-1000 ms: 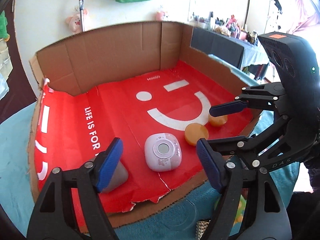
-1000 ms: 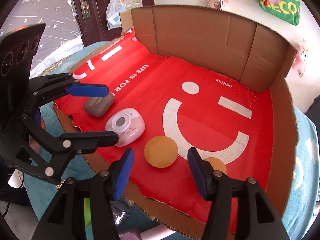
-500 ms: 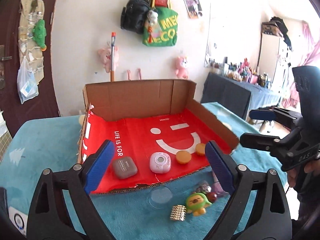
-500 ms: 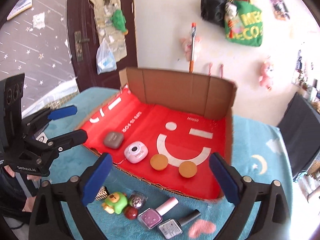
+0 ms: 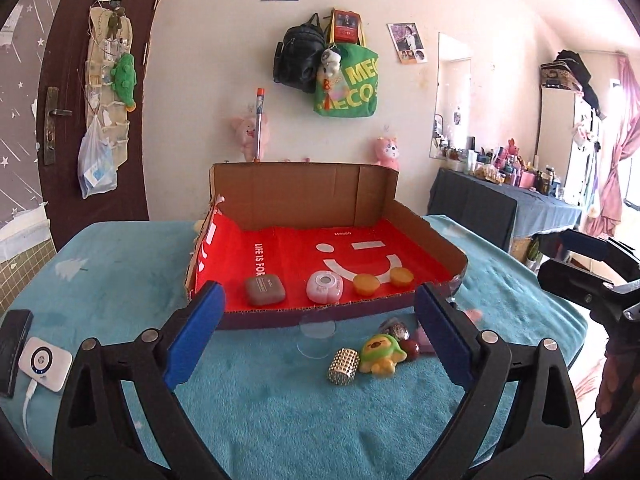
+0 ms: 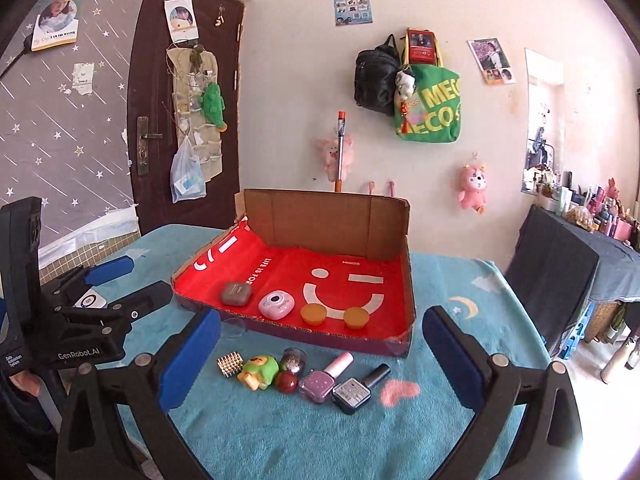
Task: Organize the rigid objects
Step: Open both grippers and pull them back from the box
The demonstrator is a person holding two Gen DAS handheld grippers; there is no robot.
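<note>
Both grippers, left [image 5: 318, 330] and right [image 6: 320, 356], are spread wide, holding nothing. The box [image 6: 394, 342] at twelve o'clock holds four things: one grey case [image 6: 236, 293], one pink case [image 6: 276, 304], two orange caps [image 6: 313, 314]. Seven trinkets [image 6: 260, 371] lie before it.

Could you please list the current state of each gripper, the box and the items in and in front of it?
left gripper: open, empty
right gripper: open, empty
cardboard box: open, front wall low
grey case: shut, in box
pink case: shut, in box
purple nail polish: capped, lying on cloth
dark nail polish: capped, lying on cloth
</note>
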